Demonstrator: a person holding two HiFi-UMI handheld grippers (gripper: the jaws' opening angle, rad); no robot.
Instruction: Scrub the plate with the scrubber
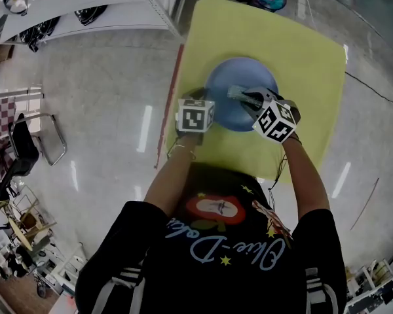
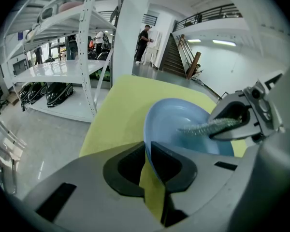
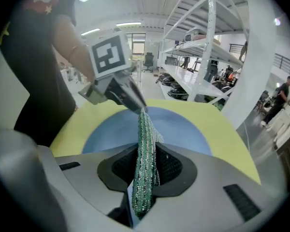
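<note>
the blue plate [image 1: 242,74] sits on the yellow surface [image 1: 301,57], about in its middle and right in front of the person. the left tool [image 2: 147,166] is closed narrow on the plate's near-left rim, with the thin blue edge running down between its 2 jaws. the right tool [image 3: 145,170] is clamped on the scrubber [image 3: 146,149], a flat strip of green and silver mesh held edge-on, with most of its length sticking out past the jaws over the plate's bowl. in the left gripper view the free end of the scrubber lies low over the inside of the plate; i cannot tell whether it is touching or just above. scrubbing looks ready to start or only just under way. the main risk, as i judge it, is the scrubber itself: it is soft and held by 1 end only, so pressing down may fold it over or drag it out of the jaws, leaving bare jaw tips scraping the plate. the second risk is the plate: it is pinned at 1 spot on its rim, so a hard sideways stroke could swing it around that spot or lift its far edge off the surface. the 2 tools are also close together, and a stroke toward the left rim could knock the right tool into the left one and loosen its hold.
</note>
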